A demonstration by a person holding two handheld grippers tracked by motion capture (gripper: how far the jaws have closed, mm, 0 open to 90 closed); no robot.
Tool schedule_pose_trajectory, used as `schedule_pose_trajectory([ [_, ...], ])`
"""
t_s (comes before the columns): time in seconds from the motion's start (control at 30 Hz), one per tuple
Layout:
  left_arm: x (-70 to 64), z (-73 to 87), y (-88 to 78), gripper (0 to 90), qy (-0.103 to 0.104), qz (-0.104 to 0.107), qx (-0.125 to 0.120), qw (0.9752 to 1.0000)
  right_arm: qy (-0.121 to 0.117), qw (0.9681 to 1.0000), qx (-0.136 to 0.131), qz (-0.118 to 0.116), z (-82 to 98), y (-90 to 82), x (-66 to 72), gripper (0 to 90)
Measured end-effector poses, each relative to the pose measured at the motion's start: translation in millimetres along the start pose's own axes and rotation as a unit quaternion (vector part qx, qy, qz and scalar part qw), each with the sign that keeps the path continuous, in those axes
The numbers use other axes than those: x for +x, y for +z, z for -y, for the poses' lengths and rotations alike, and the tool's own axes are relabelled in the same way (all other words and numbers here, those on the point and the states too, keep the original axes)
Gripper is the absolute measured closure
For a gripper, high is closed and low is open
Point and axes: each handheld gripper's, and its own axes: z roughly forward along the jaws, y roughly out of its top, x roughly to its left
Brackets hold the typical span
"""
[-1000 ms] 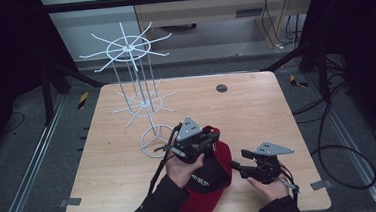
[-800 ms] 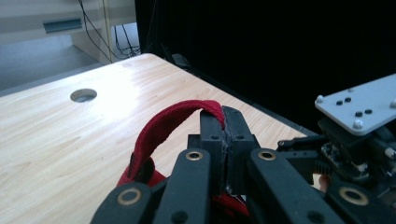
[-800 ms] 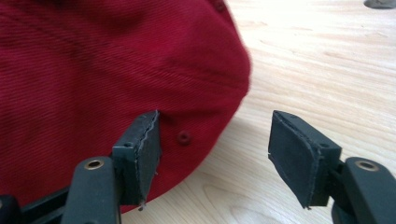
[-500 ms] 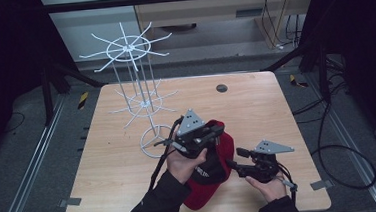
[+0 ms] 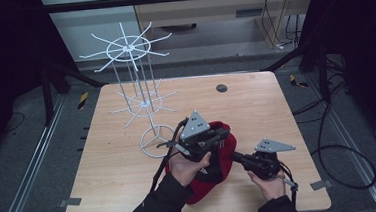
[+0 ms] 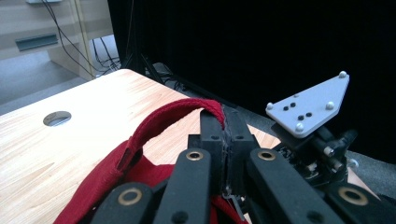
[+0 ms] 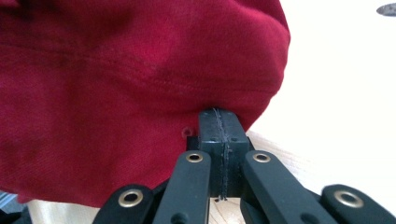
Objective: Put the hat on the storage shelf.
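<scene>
Forearms reach in over the light wooden table [image 5: 119, 156], both grippers level beside the white wire rack [image 5: 143, 96], left gripper [image 5: 221, 134] and right gripper [image 5: 236, 156], its fingers just closed, pinching the red cloth cap [image 5: 219, 165].

You work at a pale wooden table [image 5: 256, 106] on a grey floor [image 5: 23, 147]. Beyond its far edge, you see black curtains [image 5: 361, 33] flanking a beige cabinet [image 5: 209, 4].

A cap [image 5: 215, 159] lies on the table [image 5: 276, 105], right of the wire rack [image 5: 139, 89].
</scene>
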Motion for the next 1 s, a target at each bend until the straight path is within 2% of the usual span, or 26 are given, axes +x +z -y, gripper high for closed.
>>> schedule_pose_trajectory([
  [0.07, 0.9, -0.7, -1.4, 88.5, 0.002, -0.002, -0.002, 1.0000, 0.000, 1.0000, -0.006, 0.004, -1.0, -3.6, 0.5, 90.0],
  [0.23, 10.2, -0.9, -4.5, 88.5, -0.005, -0.016, -0.003, 0.9999, -0.023, 0.9996, -0.009, 0.016, -2.3, -10.9, 2.2, 89.5],
  [0.4, 18.9, -3.7, -2.5, 88.6, -0.013, -0.036, -0.006, 0.9992, -0.028, 0.9995, -0.003, 0.013, 2.7, -9.8, 7.7, 70.0],
  [0.5, 22.2, -4.6, 0.5, 88.5, -0.015, -0.048, -0.005, 0.9987, -0.031, 0.9995, -0.001, 0.010, 3.1, -8.8, 10.9, 61.9],
  [0.7, 27.5, -5.6, 6.2, 88.5, -0.016, -0.072, 0.001, 0.9972, -0.037, 0.9992, -0.011, -0.014, 0.8, -9.6, 20.7, 51.1],
  [1.0, 33.6, -4.7, 13.9, 88.6, -0.012, -0.101, 0.007, 0.9948, -0.051, 0.9979, -0.013, -0.037, 1.6, -8.0, 33.1, 45.9],
])
